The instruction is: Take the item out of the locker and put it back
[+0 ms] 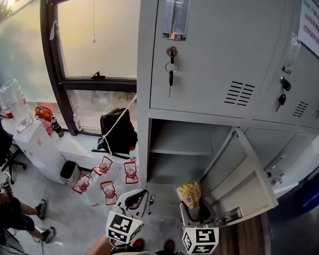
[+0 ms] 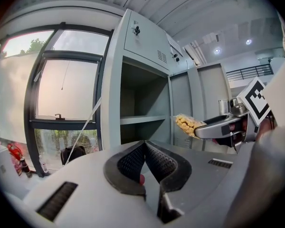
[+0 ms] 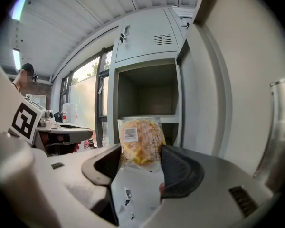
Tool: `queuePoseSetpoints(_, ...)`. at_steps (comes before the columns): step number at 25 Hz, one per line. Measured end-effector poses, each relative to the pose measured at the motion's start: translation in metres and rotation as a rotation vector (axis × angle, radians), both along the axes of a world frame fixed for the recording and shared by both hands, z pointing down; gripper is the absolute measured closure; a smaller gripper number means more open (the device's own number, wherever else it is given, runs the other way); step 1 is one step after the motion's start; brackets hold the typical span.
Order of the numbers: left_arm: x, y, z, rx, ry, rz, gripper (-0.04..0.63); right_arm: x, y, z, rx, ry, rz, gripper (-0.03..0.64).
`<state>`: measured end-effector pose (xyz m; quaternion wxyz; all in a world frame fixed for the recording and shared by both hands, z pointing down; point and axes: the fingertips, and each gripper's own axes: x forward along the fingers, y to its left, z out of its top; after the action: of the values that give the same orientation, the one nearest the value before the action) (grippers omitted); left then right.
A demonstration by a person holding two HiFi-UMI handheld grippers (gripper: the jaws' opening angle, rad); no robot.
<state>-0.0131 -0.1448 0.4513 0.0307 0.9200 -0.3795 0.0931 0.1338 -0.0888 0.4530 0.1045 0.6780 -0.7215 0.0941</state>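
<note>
The big grey locker [image 1: 212, 62] has its bottom box open, with the door [image 1: 244, 179] swung out on the right. The right gripper [image 3: 140, 158] has its jaws squeezing the low end of the yellow snack bag [image 3: 138, 141], out in front of that box. The bag looks soft and slippery, so it might slip out and fall, or bump the shelf [image 1: 181, 152] going in. The left gripper [image 2: 145, 163] has its jaws closed on nothing.

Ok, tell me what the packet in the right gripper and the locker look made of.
Packet: clear glossy plastic film, apparently; yellow contents show through. Locker: likely painted sheet metal, matte grey, with punched vent slots.
</note>
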Motion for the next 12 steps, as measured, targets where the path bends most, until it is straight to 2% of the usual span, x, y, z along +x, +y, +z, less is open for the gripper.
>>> queuePoseSetpoints(12,-0.006,0.011,0.0,-0.007,-0.002,0.001,0.574,0.0,0.017,0.007,0.012,-0.002,0.013,0.356)
